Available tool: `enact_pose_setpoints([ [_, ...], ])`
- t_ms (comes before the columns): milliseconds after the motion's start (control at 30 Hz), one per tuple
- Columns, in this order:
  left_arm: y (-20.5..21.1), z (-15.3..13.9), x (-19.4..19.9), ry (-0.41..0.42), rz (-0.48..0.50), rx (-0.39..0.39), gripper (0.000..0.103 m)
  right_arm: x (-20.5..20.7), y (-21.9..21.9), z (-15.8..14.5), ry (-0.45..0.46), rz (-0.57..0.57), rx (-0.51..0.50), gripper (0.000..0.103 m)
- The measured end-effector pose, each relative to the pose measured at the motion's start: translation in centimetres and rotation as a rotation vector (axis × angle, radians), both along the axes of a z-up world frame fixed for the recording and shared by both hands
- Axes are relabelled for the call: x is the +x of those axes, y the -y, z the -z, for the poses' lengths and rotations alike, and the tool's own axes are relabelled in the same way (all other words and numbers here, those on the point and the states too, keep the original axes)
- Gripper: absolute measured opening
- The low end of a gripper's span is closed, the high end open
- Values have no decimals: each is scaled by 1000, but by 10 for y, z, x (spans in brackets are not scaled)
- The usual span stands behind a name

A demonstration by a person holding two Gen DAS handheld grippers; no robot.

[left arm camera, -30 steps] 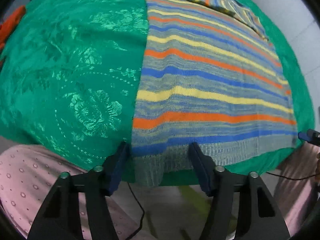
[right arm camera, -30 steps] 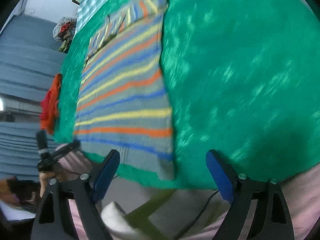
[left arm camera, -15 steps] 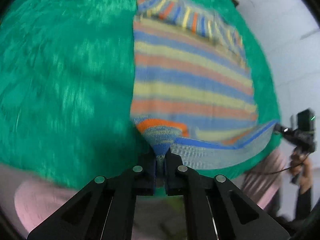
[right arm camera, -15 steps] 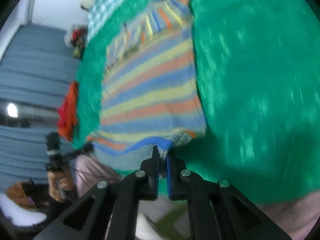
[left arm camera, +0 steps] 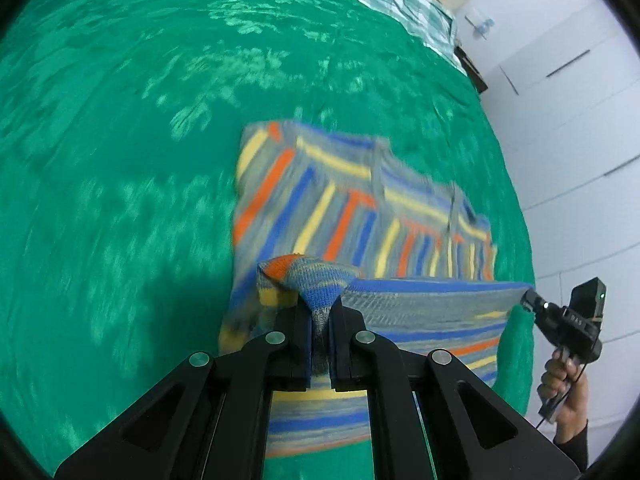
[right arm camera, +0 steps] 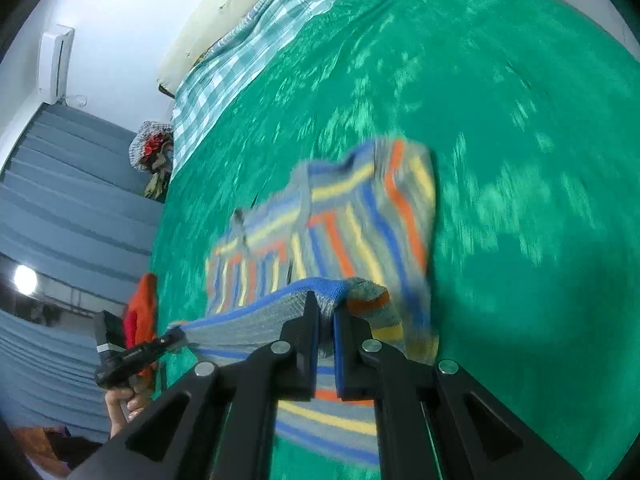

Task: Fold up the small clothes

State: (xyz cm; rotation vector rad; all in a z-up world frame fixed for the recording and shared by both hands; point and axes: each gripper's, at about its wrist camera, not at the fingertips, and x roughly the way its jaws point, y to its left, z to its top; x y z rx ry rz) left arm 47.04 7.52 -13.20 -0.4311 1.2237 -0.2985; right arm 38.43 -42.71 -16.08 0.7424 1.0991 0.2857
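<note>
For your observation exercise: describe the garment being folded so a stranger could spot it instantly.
Find the green bedspread covering the bed. On it lies a knitted sweater, its hem lifted between the left claw and right claw. Only it has orange, yellow and blue stripes on grey.

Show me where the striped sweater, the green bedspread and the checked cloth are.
striped sweater (left arm camera: 320, 204): left wrist view, on the flat striped part lying on the bed.
green bedspread (left arm camera: 120, 160): left wrist view, on a bare patterned area.
checked cloth (right arm camera: 224, 68): right wrist view, on its middle, at the far end of the bed.
</note>
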Motion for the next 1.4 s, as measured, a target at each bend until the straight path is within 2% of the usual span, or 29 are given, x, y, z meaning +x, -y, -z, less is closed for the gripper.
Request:
enact_pose_setpoints([
  [200,4,23,62,-33,8,4,6,58,18,32,-37,-5,54,6],
  [267,-1,28,87,-33,-42,7,8,75,22,50,-44,-6,93,7],
  [300,-7,26,97,-13,-86,5,13,82,26,56,-39,-1,132,7],
  [367,-20,20,116,25,-182,-4,31,96,40,63,25,79,171,15],
  [400,-29,16,123,42,-240,-6,43,103,47,63,62,128,168,26],
  [433,-35,12,126,59,-278,-5,44,107,53,64,77,163,165,32],
  [467,-41,7,127,80,-315,-3,44,109,59,63,88,203,151,33],
  [533,-47,3,124,93,-326,-1,44,109,64,57,111,226,121,33],
  [567,-46,1,119,105,-312,3,44,108,65,53,118,219,98,33],
  [667,-31,-11,86,168,-206,106,44,94,52,35,150,128,-41,33],
  [767,8,-20,18,256,9,179,45,64,20,12,187,-45,-190,33],
  [833,31,-11,-26,275,140,213,48,34,-13,1,214,-193,-256,33],
  [900,51,8,-63,254,236,261,48,9,-42,1,223,-321,-294,33],
  [933,58,24,-80,217,282,303,39,-7,-57,4,219,-388,-306,33],
  [967,59,44,-92,156,306,357,32,-23,-71,12,202,-454,-326,32],
  [1000,56,55,-99,120,309,411,15,-36,-80,23,172,-501,-364,32],
  [1033,49,65,-107,111,301,474,13,-46,-83,37,125,-524,-408,32],
  [1067,38,65,-115,133,275,495,12,-55,-81,52,70,-533,-452,24],
  [1100,30,63,-117,121,241,508,7,-65,-73,62,58,-523,-459,20],
  [1133,25,61,-119,109,215,508,5,-73,-62,60,86,-493,-449,16],
  [1200,19,53,-124,102,174,519,6,-76,-54,54,58,-443,-485,19],
  [1233,19,50,-129,97,145,541,18,-78,-53,51,40,-417,-521,33],
  [1267,17,46,-137,91,109,554,29,-77,-53,49,44,-403,-538,38],
  [1300,16,43,-145,97,76,543,47,-82,-53,43,57,-379,-562,38],
  [1333,15,38,-155,107,51,520,58,-87,-54,38,65,-360,-582,38],
  [1400,15,29,-184,119,1,462,67,-105,-56,26,84,-323,-590,43],
])
